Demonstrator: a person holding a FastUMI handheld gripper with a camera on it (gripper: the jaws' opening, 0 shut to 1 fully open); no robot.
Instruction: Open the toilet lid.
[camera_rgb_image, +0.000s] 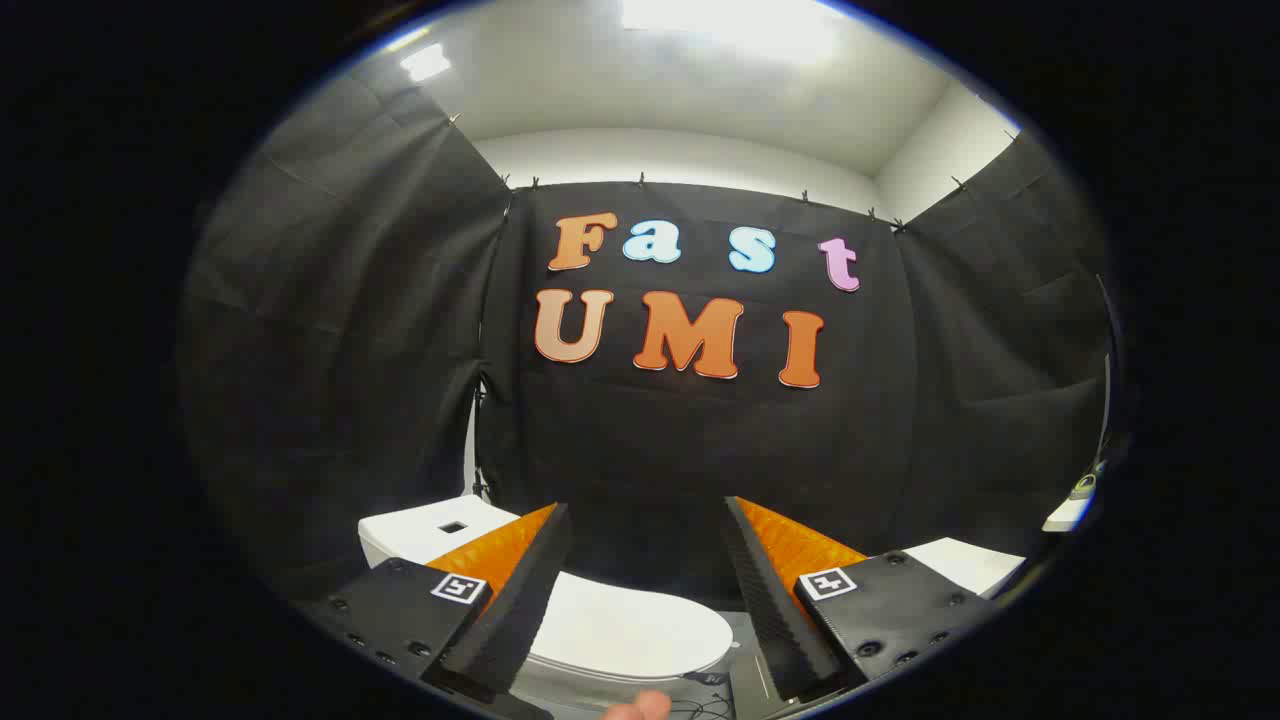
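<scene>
In the gripper view, the tongs (648, 580) are spread wide, with nothing between the two fingers but open air. The left finger (515, 600) and the right finger (775, 600) each carry a dark ribbed pad on the inner face and an orange body behind it.

The toilet (600, 660) sits low, below and between the fingers. Its white lid (630, 630) lies flat and closed over the bowl, and the rounded front edge of the lid reaches toward the right finger. The left finger crosses in front of the lid's left part, so that side is hidden. Neither finger touches the lid; how far above it they hang cannot be told. The white tank (430, 530) stands behind the left finger, with a small dark square set in its top.

Ahead of the fingers the black cloth wall (690, 450) closes off the back, and more cloth hangs on both sides. The gap between the fingers is free.

A flat white surface (965, 565) shows just beyond the right finger. Farther right, another white edge (1065, 515) carries a small object too blurred to name. A fingertip of a person (640, 708) shows at the bottom, below the lid's front edge. Some thin dark cables (705, 705) lie on the grey floor just beside it.
</scene>
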